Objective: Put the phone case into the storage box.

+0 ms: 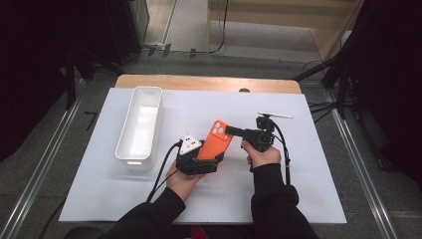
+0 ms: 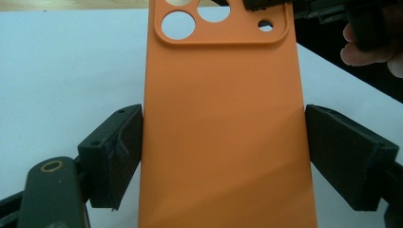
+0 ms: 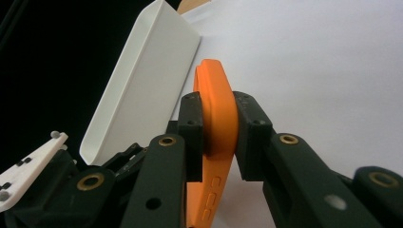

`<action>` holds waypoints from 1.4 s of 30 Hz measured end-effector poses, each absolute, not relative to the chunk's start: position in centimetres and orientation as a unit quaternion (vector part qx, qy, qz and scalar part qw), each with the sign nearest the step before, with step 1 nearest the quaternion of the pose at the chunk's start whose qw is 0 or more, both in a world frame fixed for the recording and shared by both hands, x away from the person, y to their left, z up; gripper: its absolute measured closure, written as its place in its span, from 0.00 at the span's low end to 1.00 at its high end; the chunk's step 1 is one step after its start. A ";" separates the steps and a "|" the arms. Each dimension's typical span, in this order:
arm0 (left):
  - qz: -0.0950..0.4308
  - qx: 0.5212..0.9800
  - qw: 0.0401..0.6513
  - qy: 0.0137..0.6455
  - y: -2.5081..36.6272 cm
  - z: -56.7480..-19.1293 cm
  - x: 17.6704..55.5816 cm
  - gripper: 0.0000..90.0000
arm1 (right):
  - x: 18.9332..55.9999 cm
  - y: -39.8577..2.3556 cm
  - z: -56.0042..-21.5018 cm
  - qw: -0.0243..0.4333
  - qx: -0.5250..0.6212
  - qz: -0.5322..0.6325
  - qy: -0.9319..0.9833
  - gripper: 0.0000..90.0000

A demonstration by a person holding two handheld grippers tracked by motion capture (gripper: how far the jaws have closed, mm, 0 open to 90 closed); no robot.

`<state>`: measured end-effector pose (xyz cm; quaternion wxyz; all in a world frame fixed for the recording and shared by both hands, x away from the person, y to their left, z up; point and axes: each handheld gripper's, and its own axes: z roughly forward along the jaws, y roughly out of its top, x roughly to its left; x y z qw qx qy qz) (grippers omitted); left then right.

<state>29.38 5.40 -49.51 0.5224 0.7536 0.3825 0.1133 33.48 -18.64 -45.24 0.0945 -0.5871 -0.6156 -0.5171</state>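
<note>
High view, frame center: your left gripper [image 1: 215, 158] clamps the orange phone case [image 1: 215, 141] across its width. Your right gripper [image 1: 230, 131] pinches its upper edge. The white bin [image 1: 123, 147] at left waits empty; placing likely remains.

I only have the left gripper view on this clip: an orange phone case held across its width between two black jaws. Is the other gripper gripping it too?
Observer: Yes. In the right gripper view the right gripper pinches the orange phone case on its front and back faces, pads pressing near one edge.
Operator: Which end is that?
Observer: The camera-cutout end; in the high view the left gripper holds the opposite end.
Operator: Is the case lying on the table?
Observer: I cannot tell; it slants up and away from the person.
Operator: Anything else nearby?
Observer: A white bin stands open to the left of the case.
</note>
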 end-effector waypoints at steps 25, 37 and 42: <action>0.092 0.779 0.492 0.377 5.0 -48.2 30.0 0.00 | 33.1 -18.5 -44.0 0.079 -0.570 -0.516 -0.635 0.83; 0.055 0.792 0.476 0.379 5.3 -47.6 30.3 0.00 | 33.2 -19.0 -42.9 0.037 -0.556 -0.511 -0.654 0.83; 0.035 0.792 0.475 0.383 5.8 -47.2 30.6 0.00 | 33.3 -19.1 -42.9 0.029 -0.553 -0.508 -0.660 0.83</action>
